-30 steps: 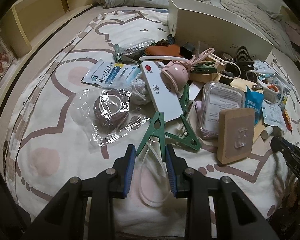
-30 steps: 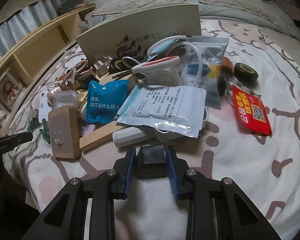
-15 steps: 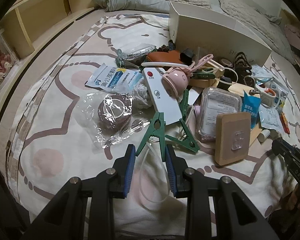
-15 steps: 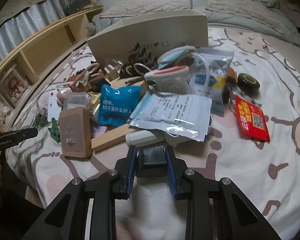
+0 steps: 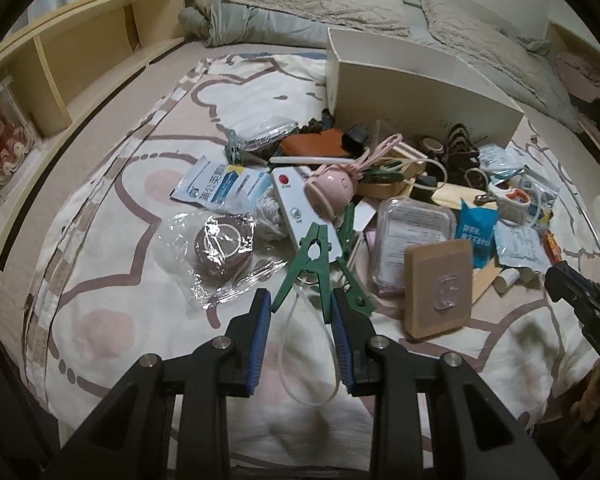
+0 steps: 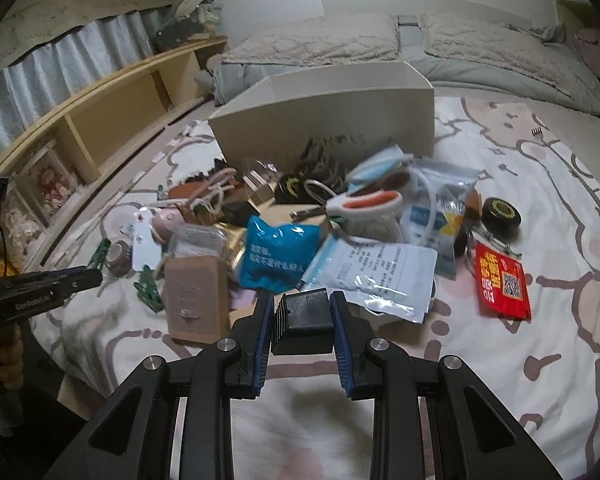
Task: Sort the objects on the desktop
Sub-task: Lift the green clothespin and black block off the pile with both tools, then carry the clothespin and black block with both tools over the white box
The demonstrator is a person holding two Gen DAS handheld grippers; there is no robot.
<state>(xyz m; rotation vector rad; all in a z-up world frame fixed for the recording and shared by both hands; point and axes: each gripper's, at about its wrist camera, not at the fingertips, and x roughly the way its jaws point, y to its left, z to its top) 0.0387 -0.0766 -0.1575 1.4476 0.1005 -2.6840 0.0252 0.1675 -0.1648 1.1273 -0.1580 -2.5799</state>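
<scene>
My left gripper [image 5: 300, 316] is shut on the legs of a green clothes peg [image 5: 310, 256] with a clear loop hanging from it, lifted above the bedsheet. My right gripper [image 6: 302, 320] is shut on a black ribbed block [image 6: 304, 318], held above the sheet. A pile of small objects lies ahead: a white remote [image 5: 300, 208], a pink fan [image 5: 332, 186], a blue packet [image 6: 280, 258], scissors [image 6: 364, 204], a tan adhesive hook card [image 5: 438, 288]. A white open box [image 6: 328, 116] stands behind the pile.
A wrapped brown tape roll [image 5: 220, 246] lies left of the pile. A red packet [image 6: 502, 286] and a black round tin [image 6: 500, 212] lie at the right. A second green peg [image 6: 150, 290] lies on the sheet. A wooden shelf [image 6: 100, 120] runs along the left.
Both grippers have risen with their objects; the pile looks further away and the box top shows. The green peg has lifted off the sheet in my left gripper.
</scene>
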